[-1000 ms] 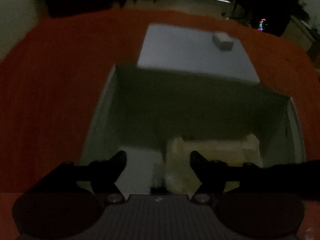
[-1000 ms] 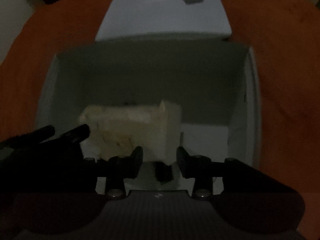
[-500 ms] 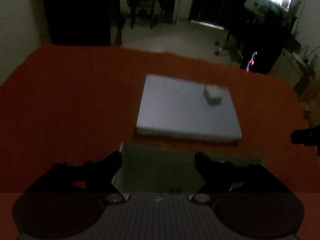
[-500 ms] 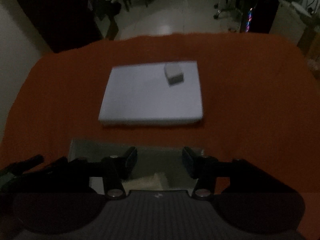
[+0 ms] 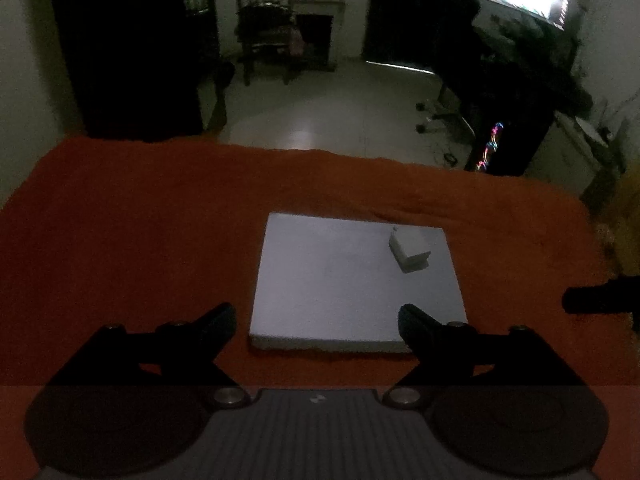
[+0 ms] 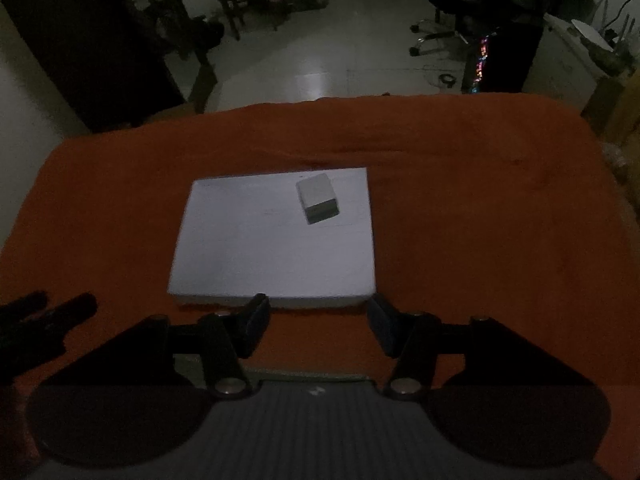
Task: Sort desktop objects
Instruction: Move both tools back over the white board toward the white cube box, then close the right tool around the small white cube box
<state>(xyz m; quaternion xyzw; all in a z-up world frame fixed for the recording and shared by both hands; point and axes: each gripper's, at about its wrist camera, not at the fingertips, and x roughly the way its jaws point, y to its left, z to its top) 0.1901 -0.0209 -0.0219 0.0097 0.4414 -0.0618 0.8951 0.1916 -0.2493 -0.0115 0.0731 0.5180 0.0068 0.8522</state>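
**Lifting clear of the box, both tongs now empty**

Pulling up and back, both hands have left the open box that filled the views a second ago, where a pale, lumpy item lay between the two sets of tongs. That box has dropped out at the bottom of both frames, and only a thin grey-green strip under the right tongs may be its rim. The left tongs have just been opening and stand spread wide with nothing between them. The right tongs have also just been opening, less widely, and likewise pinch nothing.

What remains in sight is the flat white lid, lying in the centre of both frames on the orange-covered surface. A small white block sits on the lid's upper right part. At the right edge of the left view, the dark tips of the right tongs poke in.

Judging by this, the pale item has been released into the box. The block on the lid looks like a likely next thing to sort.
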